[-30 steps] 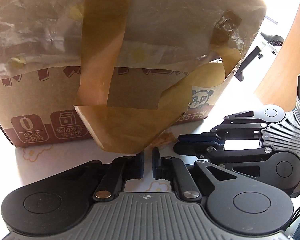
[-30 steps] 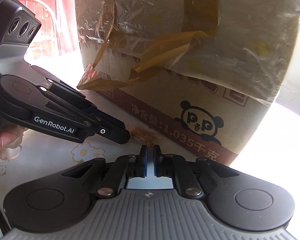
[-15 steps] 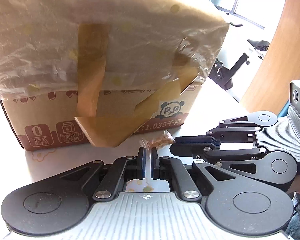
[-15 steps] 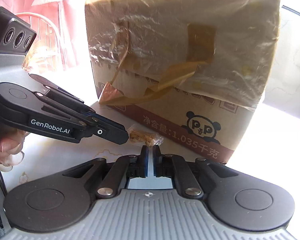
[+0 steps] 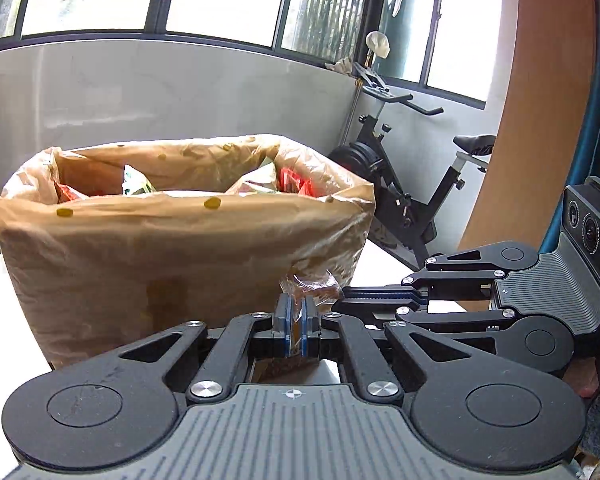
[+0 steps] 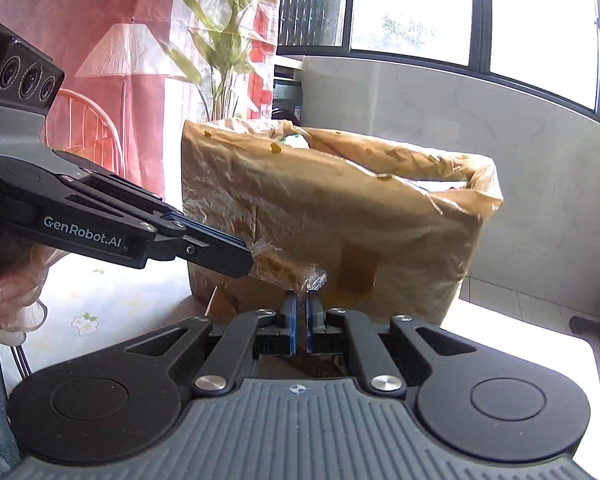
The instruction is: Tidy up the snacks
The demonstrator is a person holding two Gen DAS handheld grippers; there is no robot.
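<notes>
A small brown snack in a clear wrapper (image 5: 315,286) (image 6: 284,270) hangs in the air in front of the cardboard box. My left gripper (image 5: 296,308) (image 6: 249,261) is shut on one twisted end of the wrapper. My right gripper (image 6: 300,300) (image 5: 342,301) is shut on the other end, so the snack spans between them. The box (image 5: 180,256) (image 6: 340,216) is lined with a crinkled clear plastic bag and stands open at the top. Green-white (image 5: 138,184) and red (image 5: 292,180) snack packets show inside it.
The box stands on a table with a flowered cloth (image 6: 100,304). An exercise bike (image 5: 412,200) and a wooden panel (image 5: 540,120) are to the right. A lamp (image 6: 128,52), a plant (image 6: 216,48) and a red chair (image 6: 88,128) are to the left. A hand (image 6: 4,292) holds the left gripper.
Both grippers have risen together with the snack, from the table by the box's base to near its upper half. The box's open top has come into view.
</notes>
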